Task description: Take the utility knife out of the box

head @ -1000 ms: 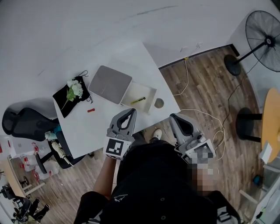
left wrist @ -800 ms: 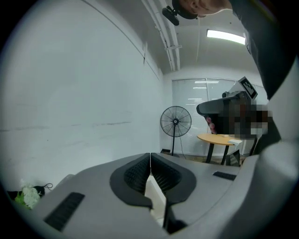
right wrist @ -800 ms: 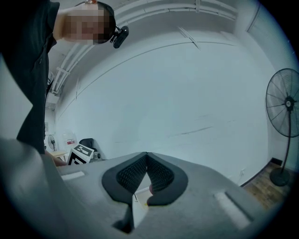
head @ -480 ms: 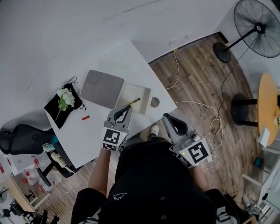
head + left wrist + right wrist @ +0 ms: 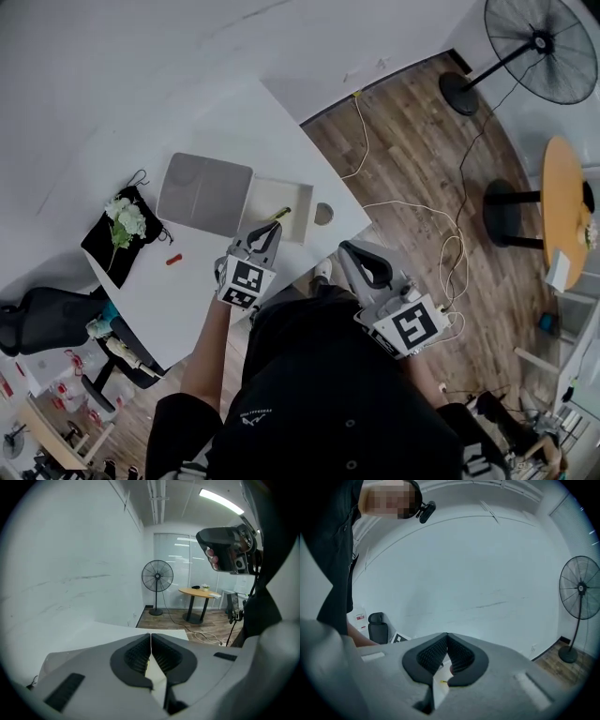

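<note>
Hiding utility knife (image 5: 280, 214) partly, left gripper (image 5: 271, 228), jaws together

From above the person's head we look steeply down on the white rectangular surface (image 5: 187, 272) and the wooden floor (image 5: 412, 159). Riding the left gripper (image 5: 150, 635), we sit low and face the black pedestal fan (image 5: 157, 576). Riding the right gripper (image 5: 446, 634), we face the white wall (image 5: 464, 573). All three views share that fan.

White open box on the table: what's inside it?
A yellow-green utility knife lies inside the white open box; the left gripper covers its near edge, hiding anything there.
</note>
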### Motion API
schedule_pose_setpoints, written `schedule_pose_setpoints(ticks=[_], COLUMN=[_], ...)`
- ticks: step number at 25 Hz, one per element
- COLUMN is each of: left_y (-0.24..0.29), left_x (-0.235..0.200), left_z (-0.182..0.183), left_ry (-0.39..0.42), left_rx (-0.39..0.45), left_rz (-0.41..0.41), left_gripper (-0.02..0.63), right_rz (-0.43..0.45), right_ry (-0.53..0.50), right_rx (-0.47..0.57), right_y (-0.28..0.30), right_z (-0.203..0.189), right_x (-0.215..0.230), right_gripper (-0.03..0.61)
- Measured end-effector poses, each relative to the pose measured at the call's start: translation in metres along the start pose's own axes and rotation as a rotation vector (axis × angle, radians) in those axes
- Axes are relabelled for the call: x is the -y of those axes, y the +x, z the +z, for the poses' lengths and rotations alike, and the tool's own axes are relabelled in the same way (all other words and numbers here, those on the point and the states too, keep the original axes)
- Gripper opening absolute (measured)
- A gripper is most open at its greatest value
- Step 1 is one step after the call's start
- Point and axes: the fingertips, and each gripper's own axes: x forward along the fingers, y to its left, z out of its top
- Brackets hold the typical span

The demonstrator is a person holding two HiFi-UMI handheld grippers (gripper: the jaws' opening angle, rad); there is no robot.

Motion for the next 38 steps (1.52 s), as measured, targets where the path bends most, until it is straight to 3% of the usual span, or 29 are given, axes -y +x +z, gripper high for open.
schedule_pose_setpoints(ticks=[6,12,18,20,25,29,38], left_y=[0.024,0.043,0.063,0.069,0.082,0.091,0.111], left_x=[0.004,-0.002,-0.006,-0.006,-0.006,-0.004,-0.004], left_z=[-0.021,-0.038,-0.057,-0.062,-0.072,-0.081,-0.099], left_ry=[0.082,0.155,0.166,0.166,0.181,0.21,0.237], left_rx=[-0.105,-0.177,-0.264,-0.295,-0.35,-0.4,-0.513], left_rz=[-0.095,-0.104,-0.142,-0.159,-0.179,-0.193,-0.199], left_gripper=[0.008,0.008,0.012,0.085,0.087,0.098,0.114], right_rz=[-0.03,-0.067,-0.077,-0.073,-0.072,-0.081,-0.103], right_ry=[0.022,0.041,0.043,0.04,0.024,0.026,0.031], right_rx=[-0.011,-0.034,-0.067,-0.063,-0.02,-0.081,-0.072], right_y=[0.005,0.006,0.003,0.003,-0.001,-0.007,-0.016], right_z=[-0.004,-0.006,-0.017,-0.018,-0.016,-0.023,-0.026], right_x=[-0.002,0.0,-0.003,-0.004,-0.004,-0.002,0.004], right_gripper=[0.005,0.005,0.005,0.005,0.005,0.005,0.005])
